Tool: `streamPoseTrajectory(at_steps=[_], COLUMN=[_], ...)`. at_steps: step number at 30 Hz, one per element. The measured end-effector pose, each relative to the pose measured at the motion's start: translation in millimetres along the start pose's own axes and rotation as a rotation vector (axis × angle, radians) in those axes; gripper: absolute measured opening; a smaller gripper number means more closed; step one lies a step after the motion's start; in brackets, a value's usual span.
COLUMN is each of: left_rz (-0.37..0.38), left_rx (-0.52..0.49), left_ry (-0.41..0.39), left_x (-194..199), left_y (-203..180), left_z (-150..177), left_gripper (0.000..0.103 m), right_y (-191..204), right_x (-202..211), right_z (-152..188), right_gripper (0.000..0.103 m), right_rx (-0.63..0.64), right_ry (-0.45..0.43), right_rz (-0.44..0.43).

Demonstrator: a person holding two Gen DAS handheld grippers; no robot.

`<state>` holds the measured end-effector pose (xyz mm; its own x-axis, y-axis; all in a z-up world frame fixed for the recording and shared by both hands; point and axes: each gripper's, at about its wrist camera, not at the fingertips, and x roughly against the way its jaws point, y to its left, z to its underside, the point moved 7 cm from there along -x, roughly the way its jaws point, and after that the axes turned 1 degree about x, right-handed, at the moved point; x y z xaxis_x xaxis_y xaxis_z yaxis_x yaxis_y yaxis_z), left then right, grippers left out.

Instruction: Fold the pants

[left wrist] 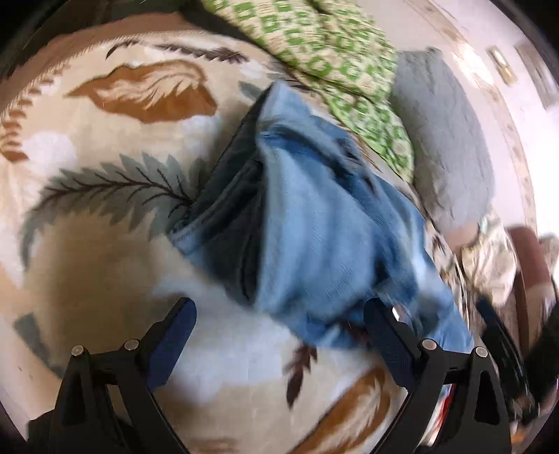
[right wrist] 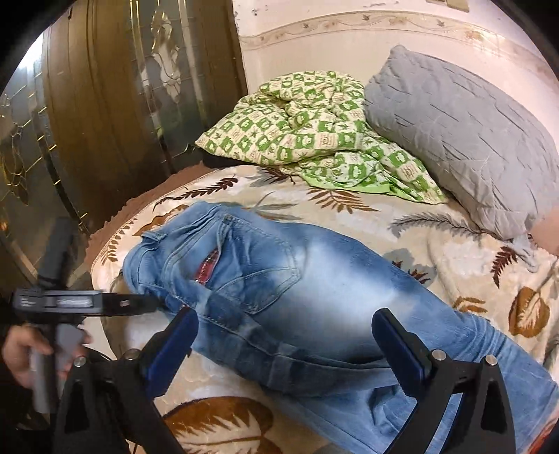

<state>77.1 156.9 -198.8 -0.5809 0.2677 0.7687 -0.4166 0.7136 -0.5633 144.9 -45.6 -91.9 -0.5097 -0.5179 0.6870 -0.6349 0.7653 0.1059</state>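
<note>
Light blue jeans (right wrist: pixel 297 297) lie on the leaf-patterned bedspread (right wrist: pixel 436 244), waistband at the left, back pockets up, legs running to the lower right. In the blurred left wrist view the jeans (left wrist: pixel 314 227) lie bunched ahead of the fingers. My left gripper (left wrist: pixel 279 321) is open and empty, its right finger (left wrist: pixel 387 335) at the jeans' near edge. It also shows in the right wrist view (right wrist: pixel 87 304), held by a hand at the waistband. My right gripper (right wrist: pixel 284 335) is open and empty, hovering over the seat and thigh of the jeans.
A green checked quilt (right wrist: pixel 314 139) is crumpled at the head of the bed beside a grey pillow (right wrist: pixel 464 136). A dark wooden wardrobe with glass panels (right wrist: pixel 115 87) stands along the left bed edge. The wall (right wrist: pixel 349 31) is behind.
</note>
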Motion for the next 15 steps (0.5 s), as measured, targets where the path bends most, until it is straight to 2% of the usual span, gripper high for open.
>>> streamPoseTrajectory(at_steps=[5, 7, 8, 12, 15], left_rz=[0.006, -0.001, -0.003, 0.065, 0.116], left_rx=[-0.011, -0.038, -0.044, -0.031, -0.005], left_ry=[-0.038, -0.058, -0.065, -0.065, -0.057], left_x=[-10, -7, -4, 1, 3], left_y=[-7, -6, -2, 16, 28], left_z=[-16, -14, -14, -14, -18], left_gripper=[0.099, 0.089, 0.079, 0.054, 0.046], right_y=[-4, -2, -1, 15, 33], right_x=[0, -6, -8, -33, -62], right_z=[-8, -19, -24, -53, -74], right_gripper=[0.101, 0.101, 0.101, 0.101, 0.101], right_rx=[0.043, 0.058, 0.06, 0.078, 0.104], right_ry=[0.017, 0.028, 0.032, 0.072, 0.116], right_rz=[0.021, 0.009, 0.002, -0.05, -0.078])
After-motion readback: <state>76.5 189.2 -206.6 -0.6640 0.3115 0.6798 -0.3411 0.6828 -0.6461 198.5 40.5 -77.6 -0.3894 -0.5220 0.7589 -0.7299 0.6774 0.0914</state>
